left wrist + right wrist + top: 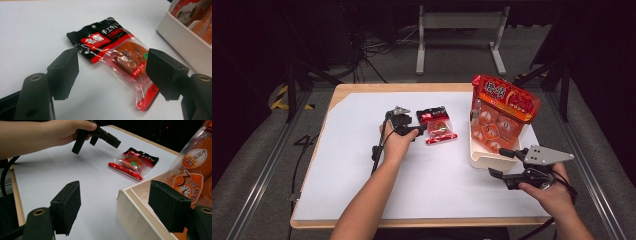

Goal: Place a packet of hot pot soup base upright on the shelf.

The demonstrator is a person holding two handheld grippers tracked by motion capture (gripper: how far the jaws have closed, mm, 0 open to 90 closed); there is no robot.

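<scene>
White tabletop (pixel 362 165): my left gripper (pixel 112 67) hovers with jaws apart around the snack packet (pixel 117 57), pads not touching. High view shows my right gripper (pixel 502 162), jaws apart, astride the cream bin's (pixel 482 159) rim, orange bag (pixel 504 100) inside.

On the white table sheet (pixel 362 165), the left gripper (pixel 418 131) points its jaws at the small red-and-black snack packet (pixel 438 125), which lies just ahead of the jaw tips. The right gripper (pixel 498 162) holds its jaws spread beside the cream box (pixel 479 157), its near corner just ahead of them; a big orange bag (pixel 504 107) stands inside.
</scene>
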